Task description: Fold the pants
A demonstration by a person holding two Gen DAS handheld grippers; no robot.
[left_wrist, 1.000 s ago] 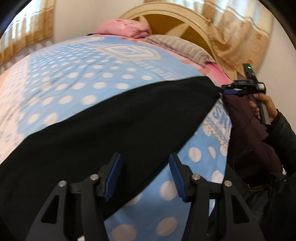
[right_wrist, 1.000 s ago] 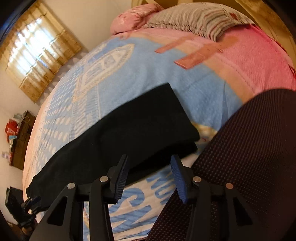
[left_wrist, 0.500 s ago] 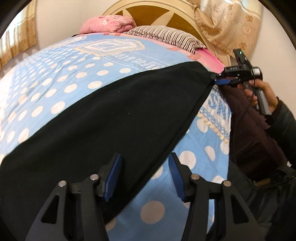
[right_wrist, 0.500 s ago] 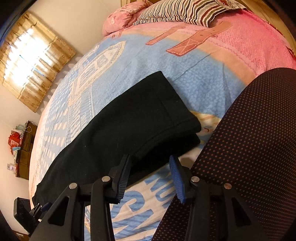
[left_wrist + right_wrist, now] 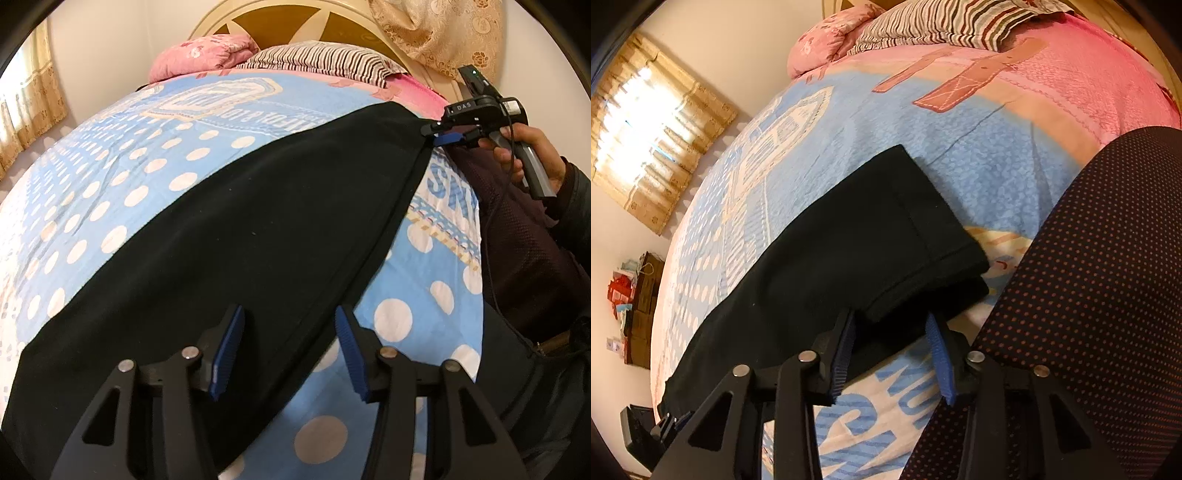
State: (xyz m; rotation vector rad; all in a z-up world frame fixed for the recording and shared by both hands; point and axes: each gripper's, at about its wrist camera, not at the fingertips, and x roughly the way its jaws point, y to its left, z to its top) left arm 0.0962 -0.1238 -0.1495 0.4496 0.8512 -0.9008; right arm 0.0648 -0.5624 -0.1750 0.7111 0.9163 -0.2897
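Since the earlier frame, both grippers are being lowered toward the black pants spread on the bed, the left gripper and right gripper held wide, with an edge grasp likely needed next.

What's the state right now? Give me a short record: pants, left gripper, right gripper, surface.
pants: black pants flat across the bed, leg ends stacked near the edge
left gripper: jaws open, over the pants' near edge
right gripper: jaws open, around the corner of the leg ends
surface: blue dotted bedspread
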